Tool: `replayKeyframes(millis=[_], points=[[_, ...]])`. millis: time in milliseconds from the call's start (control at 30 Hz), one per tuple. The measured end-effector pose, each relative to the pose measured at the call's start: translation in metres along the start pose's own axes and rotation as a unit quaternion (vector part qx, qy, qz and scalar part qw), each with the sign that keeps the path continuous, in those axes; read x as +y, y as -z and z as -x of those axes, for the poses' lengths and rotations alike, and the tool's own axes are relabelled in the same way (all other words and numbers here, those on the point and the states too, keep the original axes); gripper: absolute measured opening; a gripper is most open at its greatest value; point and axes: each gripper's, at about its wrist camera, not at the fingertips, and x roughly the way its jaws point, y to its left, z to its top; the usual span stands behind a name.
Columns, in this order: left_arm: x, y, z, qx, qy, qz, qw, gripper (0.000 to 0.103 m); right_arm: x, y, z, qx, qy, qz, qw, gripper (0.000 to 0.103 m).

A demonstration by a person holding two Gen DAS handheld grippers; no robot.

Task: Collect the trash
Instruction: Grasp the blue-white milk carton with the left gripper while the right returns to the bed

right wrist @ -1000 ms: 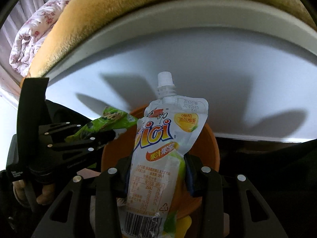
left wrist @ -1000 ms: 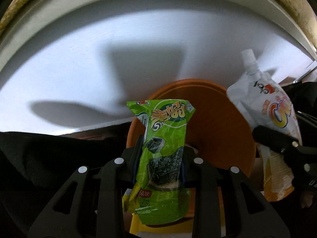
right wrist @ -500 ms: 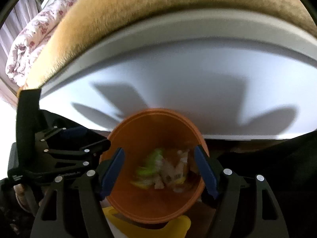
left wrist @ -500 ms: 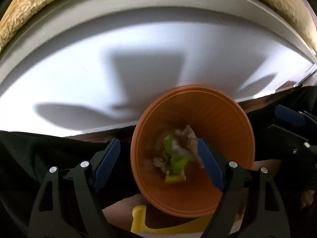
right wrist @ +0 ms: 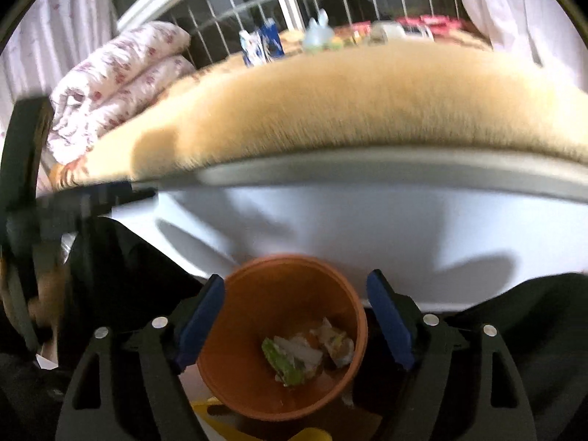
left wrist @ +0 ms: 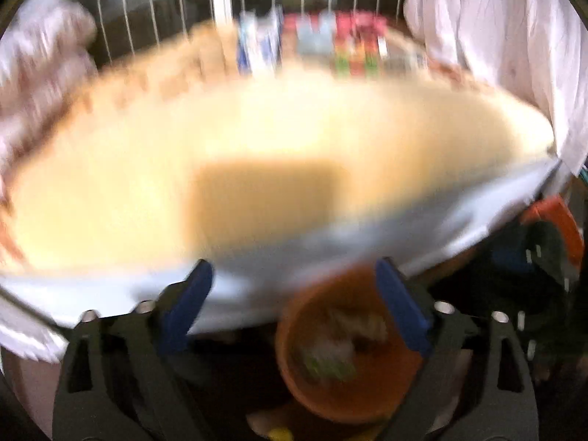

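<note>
With the wrappers [right wrist: 305,356] lying in the bin [right wrist: 257,397], my left gripper [left wrist: 294,308] and right gripper [right wrist: 296,316] are opening, empty (left view blurred), so I judge the next move is finding more trash.

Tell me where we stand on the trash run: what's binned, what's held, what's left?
Done: crumpled wrappers lie at the bottom of the orange bin.

In hand: nothing. The left hand-held gripper and right hand-held gripper are both opening, with nothing between their jaws.

Left: cartons and packets sit along the far edge of the fuzzy tan surface; whether any are trash cannot be told from here.
</note>
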Motion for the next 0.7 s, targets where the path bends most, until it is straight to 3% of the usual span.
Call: replayKeyframes(millis=[67,200,300,700], points=[[0.002,-0.036,0.004,-0.041,-0.021,-0.017,0.9988,0.092,-0.002,-0.005,0.003,-0.009,-0.007,0.000,1.000,0.079],[0.002,-0.096,-0.020,-0.058,-0.048,-0.044,0.9962,0.092,-0.006,-0.005,0.004,-0.019,-0.007,-0.005,1.000,0.079],[0.009,-0.135,-0.055,-0.044,-0.050,-0.051,0.9965,0.092,-0.011,-0.003,0.005,-0.022,-0.004,-0.016,1.000,0.079],[0.016,-0.209,-0.172,0.029,-0.073,-0.045,0.9959,0.092,-0.036,-0.012,0.011,-0.020,0.005,-0.050,0.999,0.080]])
